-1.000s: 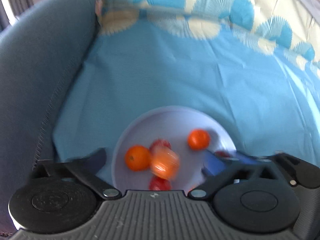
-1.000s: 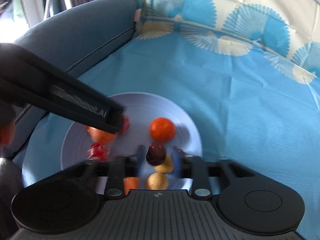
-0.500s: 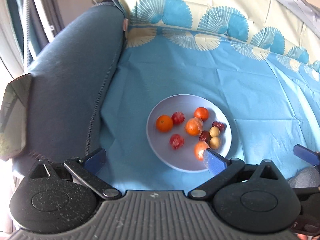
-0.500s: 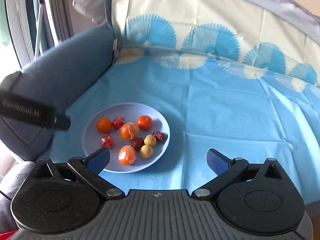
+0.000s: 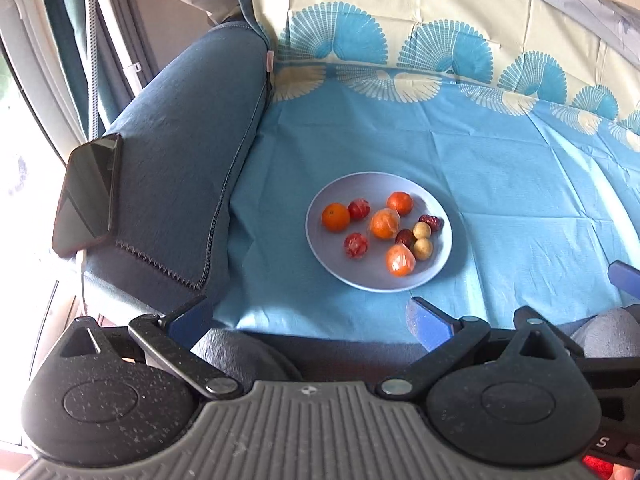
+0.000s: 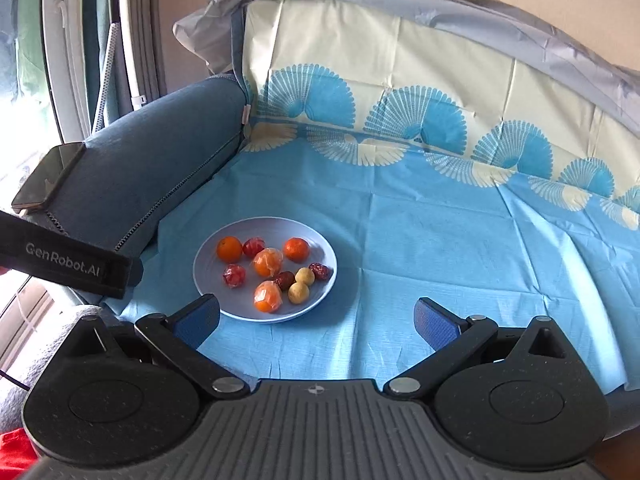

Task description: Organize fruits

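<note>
A pale blue plate sits on a blue cloth and holds several fruits: oranges, plastic-wrapped oranges, wrapped red fruits, dark red dates and small yellow fruits. My left gripper is open and empty, well back from the plate. My right gripper is open and empty, just before the plate's near rim. The left gripper's body shows at the left of the right wrist view.
The blue cloth covers a sofa seat and backrest. A blue-grey armrest stands left of the plate, with a dark phone lying on it. A window lies beyond it.
Both grippers have pulled back and up from the plate. One second ago the right gripper was nearly shut over the fruit; now it is wide open. A wrapped orange has settled on the plate.
</note>
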